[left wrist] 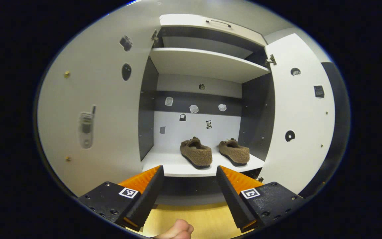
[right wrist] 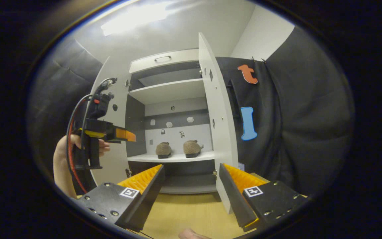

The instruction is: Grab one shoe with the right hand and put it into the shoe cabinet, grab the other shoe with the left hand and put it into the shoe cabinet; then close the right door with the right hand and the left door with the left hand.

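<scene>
I am holding my left gripper (left wrist: 189,172) up in front of the open cabinet (left wrist: 207,63), its fingers spread wide with nothing between them. In the left gripper view, both shoes are sitting side by side on the lower shelf (left wrist: 174,164), toes pointing out toward me. The left shoe (left wrist: 196,152) is standing nearer the shelf's front edge; the right shoe (left wrist: 234,152) is resting just beside it, close to the cabinet's dark right wall, and the two are not touching. The left door (left wrist: 101,109) is swinging wide open at the left, and the right door (left wrist: 298,116) is standing open at the right. Small stickers are dotting the back panel above the shoes. A higher shelf (left wrist: 207,63) is spanning the cabinet, and a drawer front with a handle (left wrist: 218,22) is sitting at the top.

In the right gripper view, I am holding my right gripper (right wrist: 191,174) farther back from the cabinet, above a wooden floor (right wrist: 187,212), its fingers also spread wide and holding nothing. From here the right door (right wrist: 217,119) is showing nearly edge-on, just beyond my right finger. The pair of shoes (right wrist: 177,149) is showing small on the shelf, far off. At the left of that view, my hand (right wrist: 75,146) is gripping the left gripper (right wrist: 124,134), which is pointing toward the cabinet.
</scene>
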{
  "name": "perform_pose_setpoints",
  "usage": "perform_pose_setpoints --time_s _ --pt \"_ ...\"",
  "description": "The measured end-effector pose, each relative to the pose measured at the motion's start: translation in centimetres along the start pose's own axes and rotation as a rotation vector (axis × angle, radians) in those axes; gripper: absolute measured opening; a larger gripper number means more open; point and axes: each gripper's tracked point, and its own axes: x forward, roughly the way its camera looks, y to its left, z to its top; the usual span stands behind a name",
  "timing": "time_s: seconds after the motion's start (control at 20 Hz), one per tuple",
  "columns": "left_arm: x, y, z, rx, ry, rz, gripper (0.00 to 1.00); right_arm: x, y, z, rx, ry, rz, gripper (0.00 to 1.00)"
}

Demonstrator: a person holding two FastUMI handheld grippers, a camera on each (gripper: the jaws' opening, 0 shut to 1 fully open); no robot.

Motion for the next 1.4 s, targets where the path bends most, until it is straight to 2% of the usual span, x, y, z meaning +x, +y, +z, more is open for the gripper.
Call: perform_pose_setpoints --time_s 0.1,0.2,0.25,0.4,0.45,0.5,0.7,0.75,0.95,1.0,1.2,1.25,1.3,1.4 --pt "-2.9 0.3 -0.3 0.002 -0.026 0.014 0.97 -0.9 -0.3 0.3 0.002 -0.003 0.000 0.98" --pt "-5.6 -0.2 -1.6 0.007 -0.017 -0.009 0.96 -1.5 -1.2 0.4 -0.009 0.004 0.001 0.99" --pt "-6.8 -0.3 -1.9 0.001 -0.021 -0.015 0.94 -1.6 -2.0 0.6 -0.011 0.007 -0.009 0.99" --pt "-9.9 0.0 -2.8 -0.017 -0.052 -0.024 0.97 -1.1 -5.3 2.9 -0.025 -0.029 -0.036 0.99" --pt "-10.9 0.0 -3.0 -0.014 -0.057 -0.035 0.94 -0.8 -7.0 3.4 -0.033 -0.036 -0.060 0.98" --pt "-11.7 0.1 -3.4 -0.019 -0.061 -0.043 0.96 -0.3 -8.8 3.9 -0.039 -0.035 -0.079 0.99" --pt "-14.7 0.2 -3.6 -0.023 -0.096 -0.079 0.96 2.0 -15.8 5.5 -0.082 0.011 -0.114 0.99" --pt "-15.2 0.1 -3.7 -0.028 -0.104 -0.087 0.96 2.6 -17.3 6.0 -0.095 0.019 -0.108 0.99" --pt "-16.6 -0.6 -4.7 -0.040 -0.104 -0.130 0.96 4.7 -21.7 7.4 -0.085 0.026 -0.003 0.99" --pt "-16.7 -0.6 -5.0 -0.035 -0.103 -0.132 1.00 5.4 -23.1 7.8 -0.085 0.033 0.012 0.99" --pt "-17.0 -0.6 -5.4 -0.022 -0.103 -0.139 0.93 8.8 -27.6 9.2 -0.050 0.062 0.002 0.99" --pt "-17.1 -0.5 -5.6 -0.022 -0.100 -0.140 0.96 9.7 -28.1 9.4 -0.038 0.070 0.007 0.99" --pt "-17.0 -0.2 -5.8 -0.022 -0.094 -0.138 0.93 10.6 -28.5 9.6 -0.029 0.078 0.007 0.98" --pt "-17.0 1.0 -6.1 -0.024 -0.087 -0.109 0.96 12.4 -29.2 9.8 -0.044 0.090 -0.009 0.99"
